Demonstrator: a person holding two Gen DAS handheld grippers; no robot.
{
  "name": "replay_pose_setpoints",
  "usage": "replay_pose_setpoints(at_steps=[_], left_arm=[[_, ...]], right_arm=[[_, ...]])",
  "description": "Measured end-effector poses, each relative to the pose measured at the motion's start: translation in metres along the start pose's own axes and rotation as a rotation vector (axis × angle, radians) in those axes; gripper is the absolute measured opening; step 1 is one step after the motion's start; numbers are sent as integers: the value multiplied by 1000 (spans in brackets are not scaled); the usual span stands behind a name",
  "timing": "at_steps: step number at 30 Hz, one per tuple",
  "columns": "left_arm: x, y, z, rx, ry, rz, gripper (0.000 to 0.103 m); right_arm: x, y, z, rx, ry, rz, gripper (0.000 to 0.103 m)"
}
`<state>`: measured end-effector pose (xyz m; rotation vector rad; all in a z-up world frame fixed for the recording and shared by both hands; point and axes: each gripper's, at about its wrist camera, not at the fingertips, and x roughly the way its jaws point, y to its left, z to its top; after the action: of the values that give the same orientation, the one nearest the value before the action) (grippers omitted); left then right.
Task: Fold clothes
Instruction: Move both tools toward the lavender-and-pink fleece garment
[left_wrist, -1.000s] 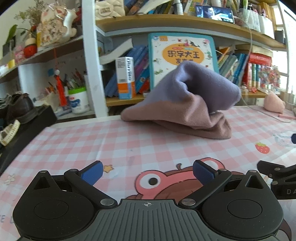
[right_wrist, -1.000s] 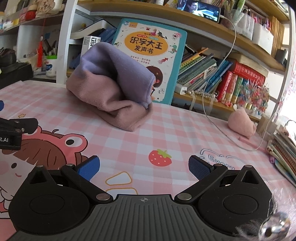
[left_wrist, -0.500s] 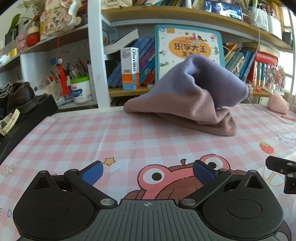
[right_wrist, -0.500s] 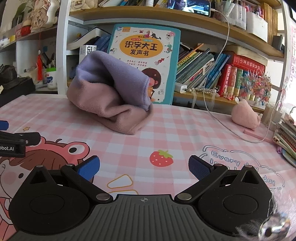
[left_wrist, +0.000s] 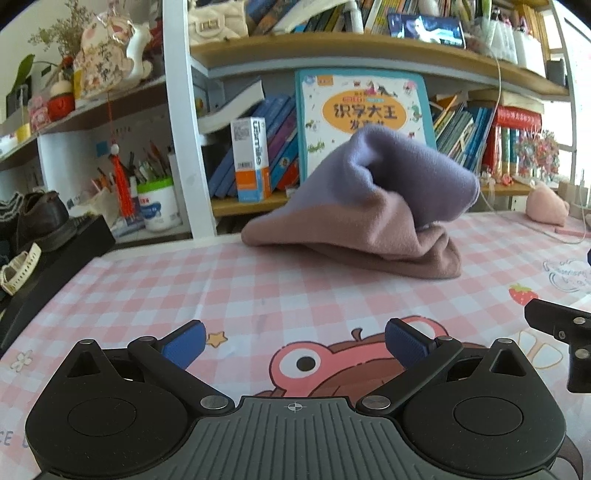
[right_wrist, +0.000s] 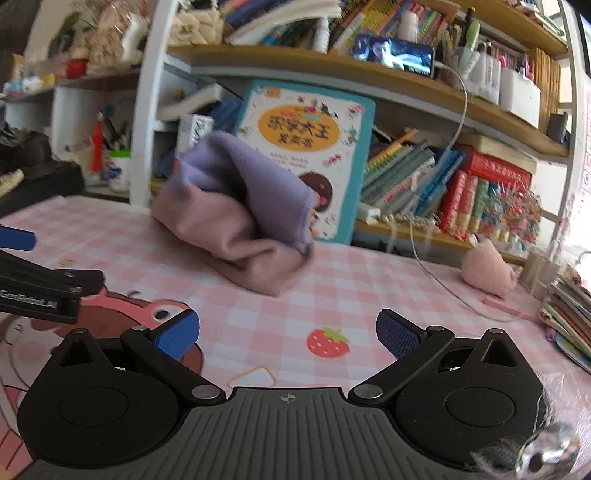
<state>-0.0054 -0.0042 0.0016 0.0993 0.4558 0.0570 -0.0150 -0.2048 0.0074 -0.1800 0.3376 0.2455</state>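
Both claws wide, empty: left claw (left_wrist: 293, 341); right claw (right_wrist: 288, 334); garment (left_wrist: 369, 218) bunched ahead.

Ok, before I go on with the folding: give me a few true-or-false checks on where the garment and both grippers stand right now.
1. The purple and pink garment lies bunched in a heap on the checked tablecloth. True.
2. The left gripper is shut on the garment. False: it is open and short of the cloth.
3. The right gripper is open and holds nothing. True.
4. The garment is already folded flat. False: one part stands up in a crumpled hump.
5. A children's book stands behind the garment. True.
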Motion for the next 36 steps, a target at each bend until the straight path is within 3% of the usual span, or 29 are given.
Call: replay_pose_setpoints(at_steps=[4,7,11,15,19,22,36], left_arm=[[-8,-3,0,25,-48,-19,103],[-11,-5,0,53,-67,-28,103],[-9,-1,1,30,-60,-51,103],[-8,5,1,-3,-57,-77,103],[-4,10,-1,-50,-21,-57,103],[-4,14,0,-75,-11,-29,103],[0,7,29,-51,-31,-103,103]], right_arm=[[-7,1,0,-5,-54,45,103],[-4,-1,1,17,-30,48,103],[8,-8,4,75,68,62,103],[9,-4,2,28,44,42,103],[9,0,2,1,31,47,103],[10,-1,3,22,27,74,103],[47,-30,39,235,2,212,103]])
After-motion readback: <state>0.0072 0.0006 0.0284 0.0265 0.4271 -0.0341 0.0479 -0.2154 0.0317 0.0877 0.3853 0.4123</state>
